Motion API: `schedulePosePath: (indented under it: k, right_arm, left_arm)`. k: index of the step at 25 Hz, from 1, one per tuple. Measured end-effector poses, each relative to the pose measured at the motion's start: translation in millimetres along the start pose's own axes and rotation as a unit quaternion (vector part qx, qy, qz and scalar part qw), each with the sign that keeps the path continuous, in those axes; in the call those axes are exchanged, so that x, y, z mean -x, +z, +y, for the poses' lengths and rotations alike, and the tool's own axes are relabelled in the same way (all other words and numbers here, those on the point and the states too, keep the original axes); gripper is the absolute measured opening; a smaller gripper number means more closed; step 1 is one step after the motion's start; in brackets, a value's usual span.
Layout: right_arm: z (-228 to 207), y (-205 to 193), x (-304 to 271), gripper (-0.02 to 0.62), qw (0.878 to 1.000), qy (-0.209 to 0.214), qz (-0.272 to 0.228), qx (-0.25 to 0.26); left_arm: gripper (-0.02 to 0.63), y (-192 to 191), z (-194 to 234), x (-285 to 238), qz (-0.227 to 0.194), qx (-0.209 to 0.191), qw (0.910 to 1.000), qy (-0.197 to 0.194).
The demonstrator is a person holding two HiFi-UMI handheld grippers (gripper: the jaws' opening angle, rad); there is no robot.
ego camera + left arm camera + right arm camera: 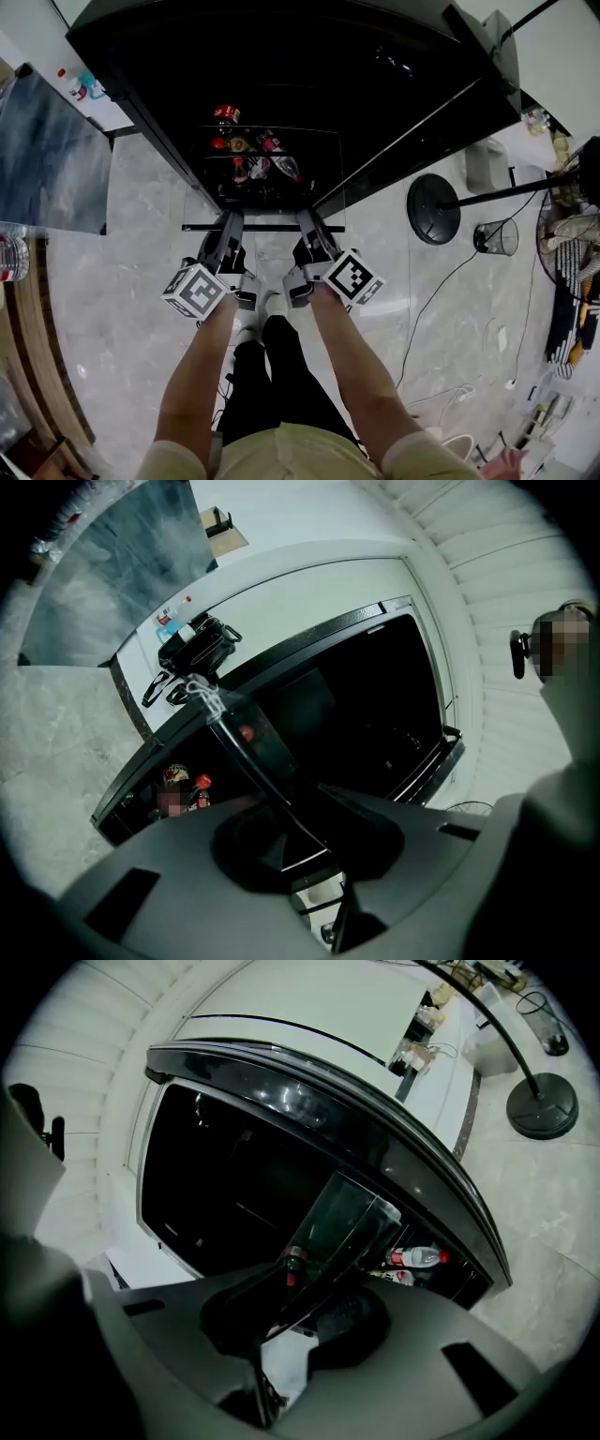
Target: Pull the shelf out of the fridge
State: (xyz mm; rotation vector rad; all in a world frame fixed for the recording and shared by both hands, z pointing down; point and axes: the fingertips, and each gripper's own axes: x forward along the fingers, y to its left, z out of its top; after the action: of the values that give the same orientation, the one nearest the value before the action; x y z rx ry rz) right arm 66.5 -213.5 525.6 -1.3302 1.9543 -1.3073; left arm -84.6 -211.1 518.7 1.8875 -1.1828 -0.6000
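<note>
Two bare arms [192, 375] reach down and forward, with one gripper in each hand. The left gripper [230, 219] and the right gripper [308, 217] sit side by side, near each other. Both are at the front edge of the shelf [265, 228]. In the left gripper view, the left gripper [309, 832] has its two jaws only a little way apart. The thin edge of the shelf [253, 738] runs between them, so it has hold of the shelf. In the right gripper view, the right gripper [295, 1321] looks the same. Its jaws are a little apart and pinch the edge of the shelf [342, 1218]. The shelf is a flat sheet of clear glass with a dark bar along the front. Its front part sticks out of the fridge [281, 56], over the pale floor [122, 309], and its far end reaches into the dark opening. Through the glass you can see bottles [272, 142] with red caps, lower down in the fridge. The fridge is big and black. To the right, well apart from it, a round black stand [433, 208] rests on the floor. A small wire basket [497, 236] is just beside the stand.
</note>
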Motion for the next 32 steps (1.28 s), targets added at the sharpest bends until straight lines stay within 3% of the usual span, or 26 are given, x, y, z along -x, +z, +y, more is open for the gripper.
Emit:
schedulePosePath:
  k: [15,19,32]
  right_arm:
    - [52,-6,65,0.086,0.999,0.023,-0.015,0.026]
    - [71,-6,81,0.087,0.999,0.028,-0.016,0.024]
    - [137,2,120,0.092,0.997,0.036,-0.029,0.061]
  left_arm:
    - [0.075,4,-58,62,-0.011,-0.007,0.9998,-0.013]
    - [0.075,11,-81,77,-0.004,-0.017,0.9998,-0.005]
    - [0.078,42,-139,113,-0.019,-0.033,0.9989,-0.028]
